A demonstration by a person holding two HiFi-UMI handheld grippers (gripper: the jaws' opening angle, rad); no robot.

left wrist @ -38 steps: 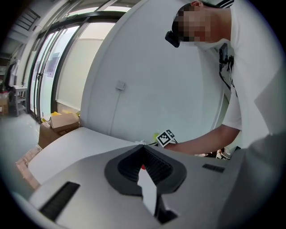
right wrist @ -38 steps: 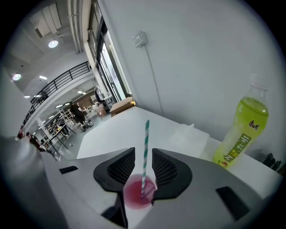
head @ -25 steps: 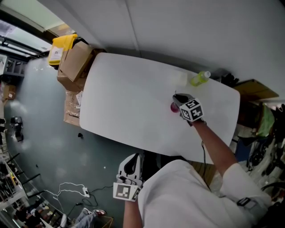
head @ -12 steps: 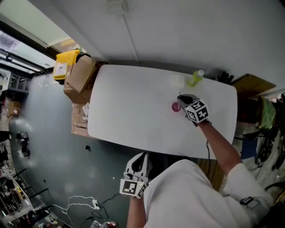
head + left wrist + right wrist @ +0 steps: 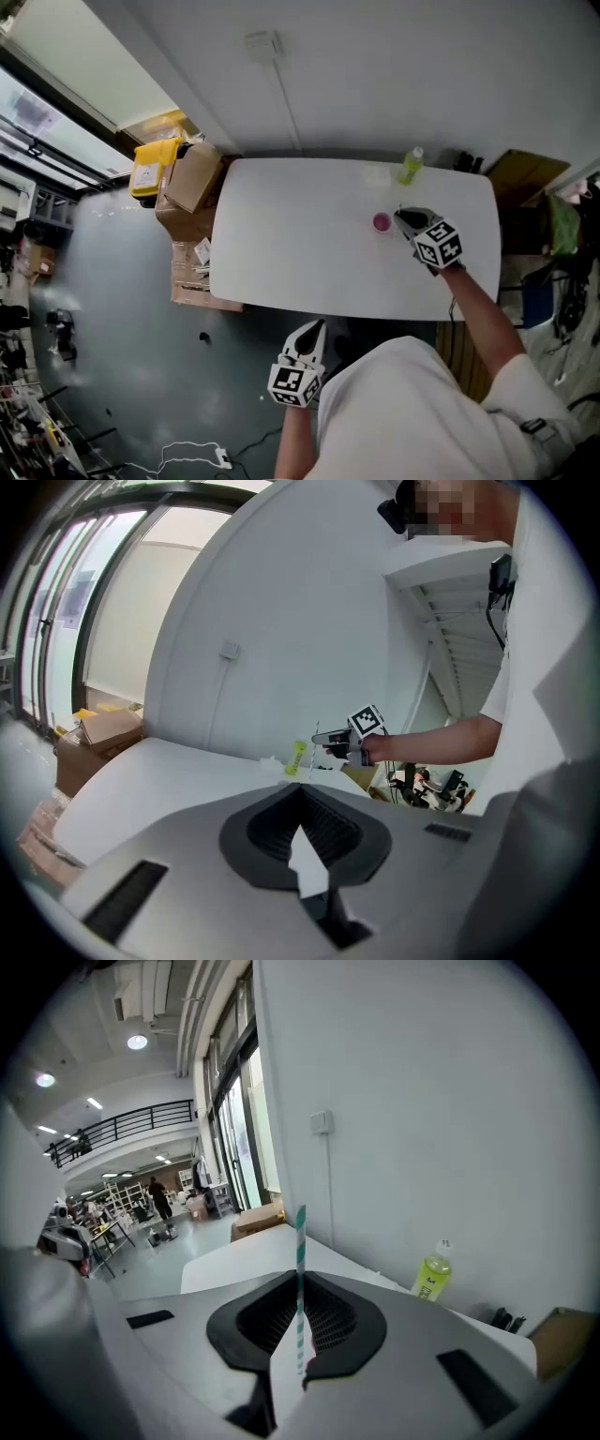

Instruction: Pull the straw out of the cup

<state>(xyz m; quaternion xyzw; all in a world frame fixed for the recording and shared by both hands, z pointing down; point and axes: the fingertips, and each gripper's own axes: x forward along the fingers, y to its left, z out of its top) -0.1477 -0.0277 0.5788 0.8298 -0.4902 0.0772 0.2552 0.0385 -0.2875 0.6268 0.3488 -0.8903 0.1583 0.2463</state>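
Note:
A pink cup (image 5: 382, 222) stands on the white table (image 5: 281, 244), right of centre. My right gripper (image 5: 403, 217) hovers just right of the cup, shut on a green-and-white striped straw (image 5: 300, 1279) that stands upright between its jaws. In the left gripper view the straw (image 5: 316, 752) hangs from the right gripper (image 5: 321, 737) above the table, and the cup is hidden there. My left gripper (image 5: 316, 325) is off the table, below its near edge, and its jaws (image 5: 300, 794) are shut with nothing in them.
A yellow-green bottle (image 5: 410, 165) stands at the table's far edge by the wall, with a small white object (image 5: 377, 174) beside it. Cardboard boxes (image 5: 192, 178) and a yellow bin (image 5: 150, 167) sit on the floor off the table's left end.
My right gripper has risen with the straw and now sits a little to the right of the cup. My left gripper has moved closer to the table's near edge.

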